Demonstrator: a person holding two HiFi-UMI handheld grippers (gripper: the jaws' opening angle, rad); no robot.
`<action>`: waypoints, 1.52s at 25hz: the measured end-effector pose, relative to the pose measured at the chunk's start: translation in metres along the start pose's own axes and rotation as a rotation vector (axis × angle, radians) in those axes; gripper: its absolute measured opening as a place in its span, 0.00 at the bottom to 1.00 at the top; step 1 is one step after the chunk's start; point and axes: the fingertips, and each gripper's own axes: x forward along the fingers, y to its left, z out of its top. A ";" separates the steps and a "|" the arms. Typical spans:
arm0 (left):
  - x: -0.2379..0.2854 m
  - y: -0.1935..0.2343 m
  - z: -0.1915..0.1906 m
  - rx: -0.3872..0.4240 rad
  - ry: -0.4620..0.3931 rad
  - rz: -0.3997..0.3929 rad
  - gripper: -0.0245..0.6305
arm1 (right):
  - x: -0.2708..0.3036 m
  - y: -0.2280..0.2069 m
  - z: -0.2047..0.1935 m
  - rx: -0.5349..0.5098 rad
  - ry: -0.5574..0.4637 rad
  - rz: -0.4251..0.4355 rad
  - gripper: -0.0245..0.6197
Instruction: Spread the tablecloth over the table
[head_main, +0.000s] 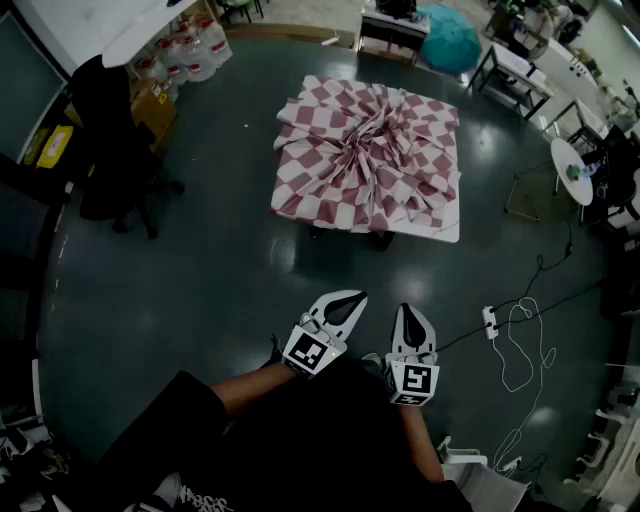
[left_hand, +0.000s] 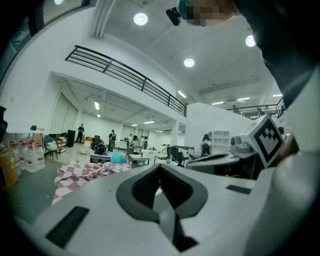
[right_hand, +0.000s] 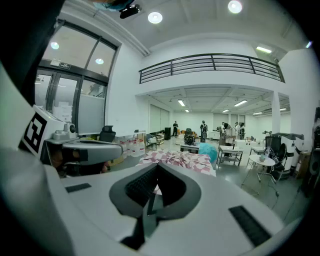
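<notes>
Your left claw (head_main: 350, 298) and right claw (head_main: 408, 310) are both closed and empty, low in frame. The tablecloth (head_main: 365, 150) lies bunched on the tabletop (head_main: 440, 233), upper centre, well apart, its hems hard to pick out. Pinch a middle fold and you risk dragging the heap off; the cable (head_main: 520, 345) lower right could trip you

We see the tablecloth (head_main: 365, 155) as soft cloth, matt and deeply creased, lying over a smooth white worktop (head_main: 443, 233). The floor (head_main: 200, 280) looks hard and smooth, with a dull sheen catching the lights. The left tongs (head_main: 350, 299) and right tongs (head_main: 411, 312) are matt white plastic, their inner pads (right_hand: 139, 186) dark and ribbed.
</notes>
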 end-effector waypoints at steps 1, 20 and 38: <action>-0.003 0.005 -0.002 -0.004 -0.005 0.003 0.06 | 0.004 0.003 -0.002 0.004 0.000 0.005 0.06; -0.008 0.077 -0.026 -0.115 -0.006 0.019 0.06 | 0.019 0.006 -0.010 0.119 -0.032 -0.004 0.07; 0.117 0.168 -0.045 -0.102 0.136 0.189 0.06 | 0.190 -0.086 0.004 0.121 -0.019 0.217 0.07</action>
